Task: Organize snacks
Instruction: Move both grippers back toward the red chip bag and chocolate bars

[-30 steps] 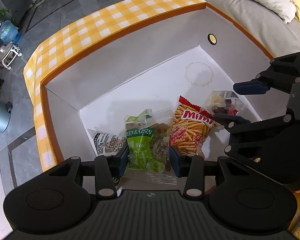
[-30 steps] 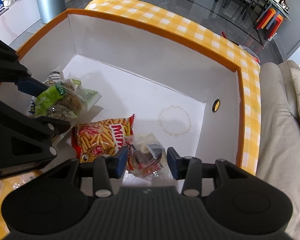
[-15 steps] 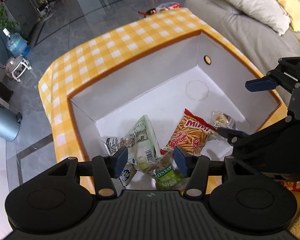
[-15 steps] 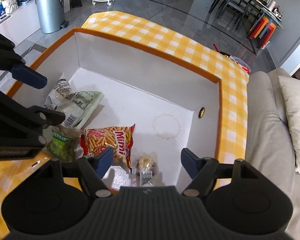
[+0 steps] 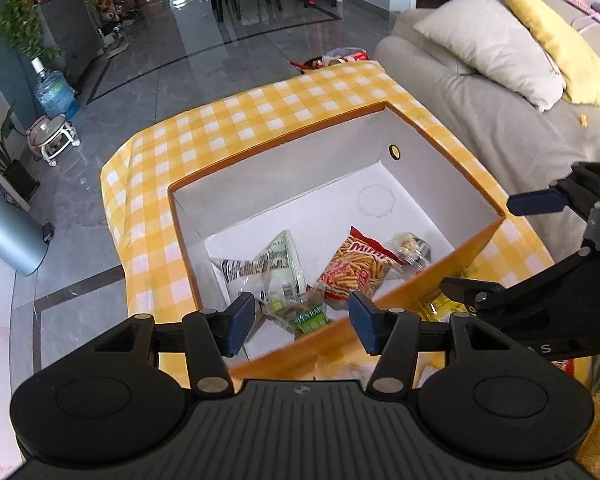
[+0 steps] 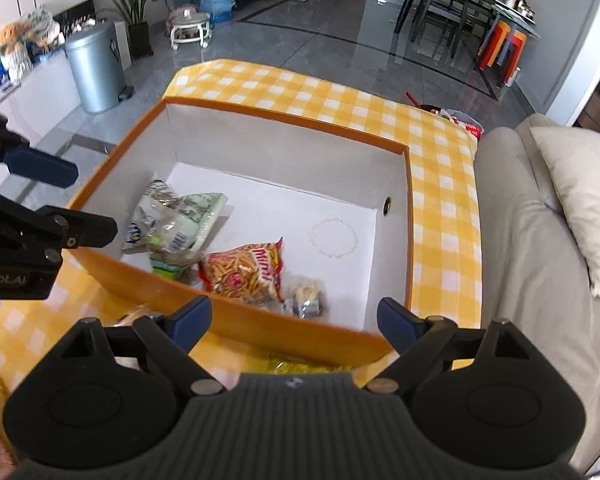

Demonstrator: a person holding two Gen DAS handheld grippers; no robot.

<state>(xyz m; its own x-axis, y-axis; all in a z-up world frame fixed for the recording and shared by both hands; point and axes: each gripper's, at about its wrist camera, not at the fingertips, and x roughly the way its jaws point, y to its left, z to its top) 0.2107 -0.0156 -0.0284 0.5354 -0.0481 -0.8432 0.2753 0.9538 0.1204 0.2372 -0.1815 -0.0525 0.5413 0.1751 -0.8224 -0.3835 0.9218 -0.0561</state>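
Observation:
An orange box with a white inside (image 5: 384,106) stands on a yellow checked cloth. On its floor lie a white and green packet (image 5: 276,260), a green raisin pack (image 5: 308,318), a red bag of snack sticks (image 5: 356,268) and a small clear pack (image 5: 412,250). My left gripper (image 5: 302,322) hangs open above the box's near wall, with nothing between its fingers. My right gripper (image 6: 294,318) is also above the near wall. Its jaws are opening wide and they hold nothing. The clear pack (image 6: 306,298) lies just beyond it, beside the red bag (image 6: 244,272).
A yellow packet (image 6: 300,364) lies on the checked cloth (image 6: 444,184) outside the box's near wall. A grey sofa with cushions (image 5: 488,44) runs along the right. A metal bin (image 6: 96,68) and a water bottle (image 5: 56,94) stand on the tiled floor.
Both grippers let go of their packs and rose back out of the box. The raisin pack and the clear pack now lie on the box floor, and the right jaws spread wider.

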